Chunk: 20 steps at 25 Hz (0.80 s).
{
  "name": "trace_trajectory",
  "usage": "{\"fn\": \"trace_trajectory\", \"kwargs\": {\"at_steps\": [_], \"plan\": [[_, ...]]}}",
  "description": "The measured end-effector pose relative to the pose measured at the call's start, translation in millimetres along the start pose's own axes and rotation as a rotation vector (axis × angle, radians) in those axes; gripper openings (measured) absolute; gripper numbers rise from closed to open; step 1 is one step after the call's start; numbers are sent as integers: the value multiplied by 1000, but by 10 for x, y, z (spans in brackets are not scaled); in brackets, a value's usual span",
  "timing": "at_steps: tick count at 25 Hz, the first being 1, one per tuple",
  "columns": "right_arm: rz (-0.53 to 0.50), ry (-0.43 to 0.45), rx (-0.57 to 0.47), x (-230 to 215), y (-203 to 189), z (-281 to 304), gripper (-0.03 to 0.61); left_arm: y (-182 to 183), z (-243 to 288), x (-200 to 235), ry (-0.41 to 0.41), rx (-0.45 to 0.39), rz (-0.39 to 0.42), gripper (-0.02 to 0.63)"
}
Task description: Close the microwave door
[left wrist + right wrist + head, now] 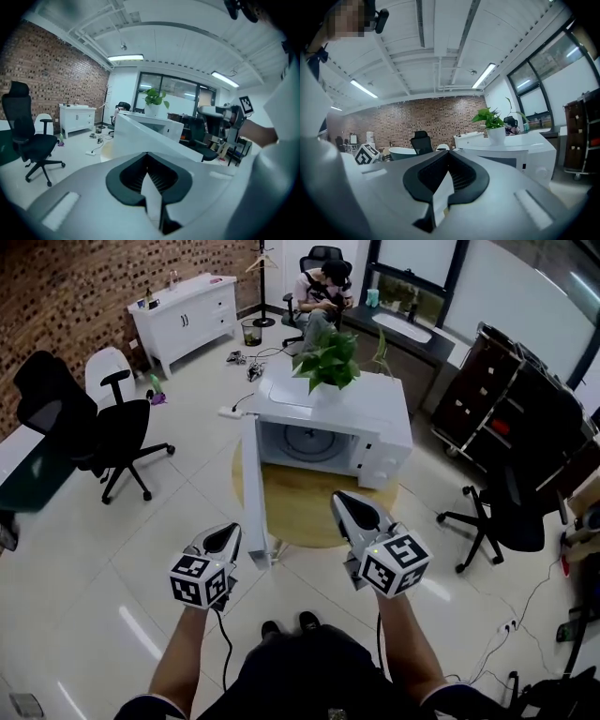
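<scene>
The microwave door [251,474] is found open, edge-on, its near edge just right of the left tongs [225,540]; the right tongs [349,505] lie farther right. Both are closed, empty.

The white box-shaped microwave [380,418] sat on the round wooden table [309,507] in the middle of the room, and its white door [253,479] stood swung out toward the near side at the left end. On the microwave's top, toward the far left corner, stood the green potted plant [328,360]. The left gripper [230,533] hung just left of the door's near edge. The right gripper [345,502] was right of the door, over the table's near rim. Left of the table stood a black office chair [108,427], with a white drawer cabinet [187,320] far behind it. A seated person [322,294] was far behind the plant. A dark drawer cart [502,399] stood at right, a second black swivel chair [514,517] nearer.
</scene>
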State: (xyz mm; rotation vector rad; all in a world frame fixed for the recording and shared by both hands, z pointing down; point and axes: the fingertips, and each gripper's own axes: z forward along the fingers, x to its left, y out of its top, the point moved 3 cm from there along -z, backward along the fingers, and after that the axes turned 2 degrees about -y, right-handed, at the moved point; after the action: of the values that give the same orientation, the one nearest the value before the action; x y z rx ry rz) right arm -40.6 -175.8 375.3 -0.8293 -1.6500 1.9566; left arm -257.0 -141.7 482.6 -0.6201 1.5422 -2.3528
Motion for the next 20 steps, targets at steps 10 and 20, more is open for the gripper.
{"fn": "trace_trajectory", "kwargs": {"at_steps": [10, 20], "plan": [[7, -74, -1, -133, -28, -182, 2, 7, 265, -251, -90, -1, -7, 9], [24, -115, -9, -619, -21, -448, 2, 179, 789, -659, -128, -6, 24, 11]]}}
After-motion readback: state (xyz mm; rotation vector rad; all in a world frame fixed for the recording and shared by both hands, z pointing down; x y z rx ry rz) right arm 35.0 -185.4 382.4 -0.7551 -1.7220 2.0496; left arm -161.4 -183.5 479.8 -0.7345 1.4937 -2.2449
